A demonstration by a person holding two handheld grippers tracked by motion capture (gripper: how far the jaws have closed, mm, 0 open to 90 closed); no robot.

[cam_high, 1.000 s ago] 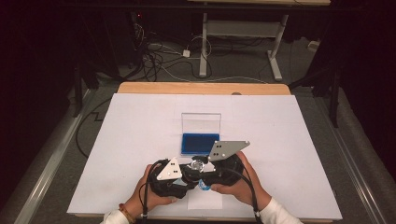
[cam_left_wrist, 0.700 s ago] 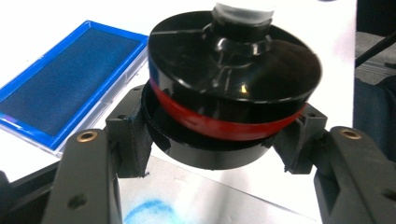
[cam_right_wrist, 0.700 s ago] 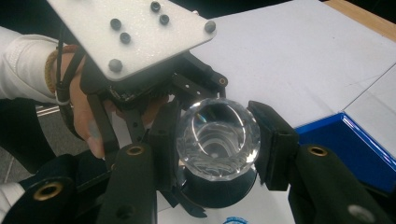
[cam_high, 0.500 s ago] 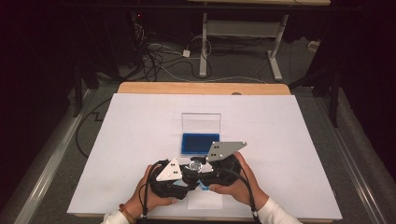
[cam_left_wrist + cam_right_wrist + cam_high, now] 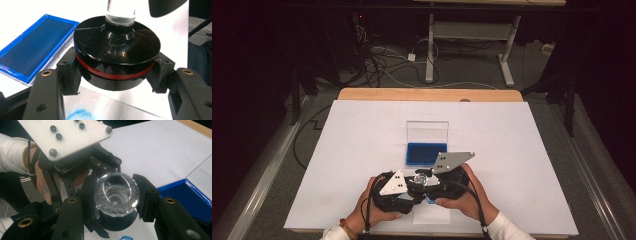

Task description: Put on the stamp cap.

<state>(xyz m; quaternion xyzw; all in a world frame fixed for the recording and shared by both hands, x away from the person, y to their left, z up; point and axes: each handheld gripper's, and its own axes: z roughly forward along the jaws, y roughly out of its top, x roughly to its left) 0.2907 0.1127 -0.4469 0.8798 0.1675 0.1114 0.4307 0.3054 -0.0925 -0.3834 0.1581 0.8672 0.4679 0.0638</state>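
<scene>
A round black stamp [image 5: 116, 53] with a red band and clear faceted knob [image 5: 117, 194] stands upright beside the open blue ink pad [image 5: 426, 153].

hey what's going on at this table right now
A person is holding a round stamp with two hand-held grippers near the table's front edge. The left gripper is shut on its black base, the right gripper is shut on its clear handle. An open blue ink pad lies just beyond them. A blue print shows on the paper under the stamp.
</scene>
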